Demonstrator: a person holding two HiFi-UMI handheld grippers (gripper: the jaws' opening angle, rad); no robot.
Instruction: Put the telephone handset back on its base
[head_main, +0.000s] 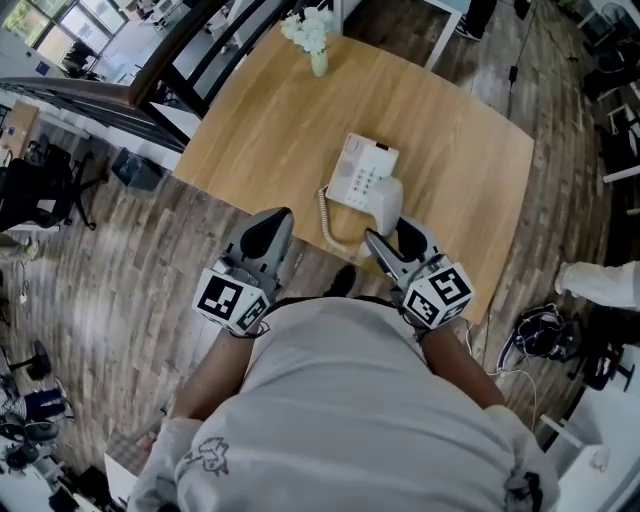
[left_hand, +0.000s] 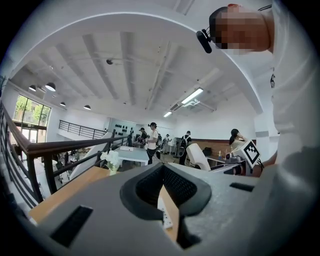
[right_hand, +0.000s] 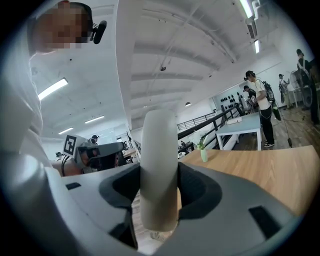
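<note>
Head view: a round-cornered light wooden table (head_main: 450, 150) carries one white keypad telephone base (head_main: 358, 168). One white plastic telephone handset (head_main: 386, 205) is off its cradle, at the base's near right corner, caught in the right gripper (head_main: 390, 232). One white coiled cord (head_main: 326, 218) loops from the base's left side along the table edge. The left gripper (head_main: 272, 222) is off to the left, well apart from the phone, with its jaws drawn together. One small pale vase of white flowers (head_main: 312, 40) stands at the far edge. That makes two grippers in all.

Left gripper view: the left gripper (left_hand: 162, 170) has its jaws closed on nothing. Only a narrow slit remains lower down, through which wood and a sliver of the base's keys (left_hand: 164, 216) show. The vase (left_hand: 111, 160) is visible beyond, on the table (left_hand: 65, 192).

Right gripper view: the right gripper (right_hand: 159, 200) is clamped across the handset (right_hand: 159, 165), which stands upright between the dark pads and is held at its slim middle. The table (right_hand: 260, 170) and vase (right_hand: 203, 152) lie ahead.

The handset looks light, rigid and smooth, so it could twist in the pads. The mid-handle grip seems right, and the springy cord will likely tug a little as the handset is lowered onto the cradle.
</note>
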